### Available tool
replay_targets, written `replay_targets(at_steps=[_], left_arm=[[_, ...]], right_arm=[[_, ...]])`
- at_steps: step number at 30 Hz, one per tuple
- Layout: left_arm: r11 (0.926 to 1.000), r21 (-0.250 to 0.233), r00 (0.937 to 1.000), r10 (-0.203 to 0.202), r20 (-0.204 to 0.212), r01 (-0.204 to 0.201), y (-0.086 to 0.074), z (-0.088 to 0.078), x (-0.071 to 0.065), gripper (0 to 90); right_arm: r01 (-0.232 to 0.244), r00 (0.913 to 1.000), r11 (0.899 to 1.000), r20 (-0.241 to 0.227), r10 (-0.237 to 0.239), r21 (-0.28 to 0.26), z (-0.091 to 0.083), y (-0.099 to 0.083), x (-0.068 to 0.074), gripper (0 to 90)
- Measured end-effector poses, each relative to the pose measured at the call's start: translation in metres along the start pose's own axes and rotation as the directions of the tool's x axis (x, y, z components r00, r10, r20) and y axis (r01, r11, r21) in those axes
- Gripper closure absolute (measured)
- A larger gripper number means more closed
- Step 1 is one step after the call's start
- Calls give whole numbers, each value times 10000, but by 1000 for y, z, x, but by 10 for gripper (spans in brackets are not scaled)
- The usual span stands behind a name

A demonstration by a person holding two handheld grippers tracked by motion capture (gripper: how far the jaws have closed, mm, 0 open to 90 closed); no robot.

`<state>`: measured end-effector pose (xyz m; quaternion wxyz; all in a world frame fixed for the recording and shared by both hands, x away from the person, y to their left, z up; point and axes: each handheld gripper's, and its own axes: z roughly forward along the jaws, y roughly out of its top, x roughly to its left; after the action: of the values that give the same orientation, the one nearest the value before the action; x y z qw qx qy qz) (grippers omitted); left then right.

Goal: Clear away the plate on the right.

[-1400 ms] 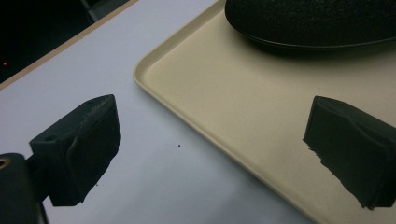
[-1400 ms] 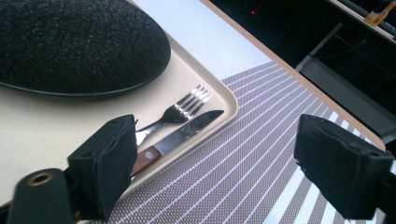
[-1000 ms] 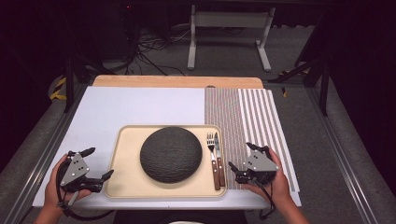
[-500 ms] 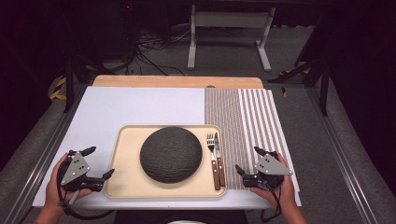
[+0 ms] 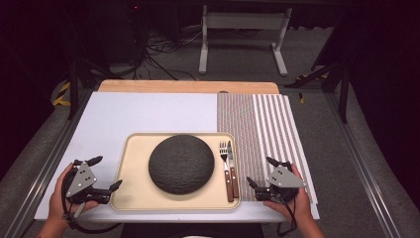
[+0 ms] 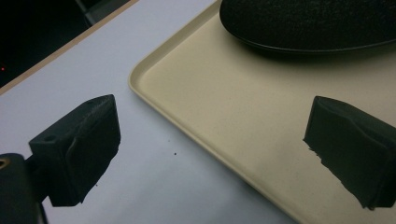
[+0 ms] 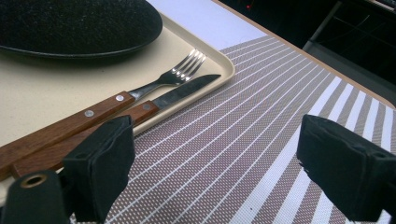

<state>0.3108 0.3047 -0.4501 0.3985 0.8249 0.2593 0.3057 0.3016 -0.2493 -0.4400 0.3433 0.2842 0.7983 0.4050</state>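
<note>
On the tray (image 5: 133, 198): one plate (image 5: 181, 163), one fork (image 5: 225, 166), one knife (image 5: 232, 168).

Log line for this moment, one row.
left gripper open, astride tray edge | right gripper open over mat | fork, knife, bowl on tray

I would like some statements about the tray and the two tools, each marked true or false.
1. The fork and knife lie on the tray. True.
2. The right tool grips the knife. False: it is open, over the striped mat.
3. The dark plate sits on the striped mat. False: it sits on the tray.
4. The left tool is open at the tray's left edge. True.
</note>
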Motion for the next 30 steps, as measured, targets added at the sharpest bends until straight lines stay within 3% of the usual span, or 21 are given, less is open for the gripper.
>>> replay_targets(at_steps=[11, 16, 30], left_arm=[[10000, -20, 10000, 18, 45, -18, 0, 1, 0, 44], [9998, -86, 9998, -155, 98, 156, 0, 2, 0, 43], [9999, -34, 9997, -157, 196, 158, 3, 8, 1, 44]], right_arm=[[-30, 9996, 9999, 295, 33, -99, -6, 2, 1, 122], [-74, 9997, 9999, 244, 77, -115, -5, 1, 0, 122], [-195, 9994, 9998, 297, 194, 15, -3, 0, 0, 131]])
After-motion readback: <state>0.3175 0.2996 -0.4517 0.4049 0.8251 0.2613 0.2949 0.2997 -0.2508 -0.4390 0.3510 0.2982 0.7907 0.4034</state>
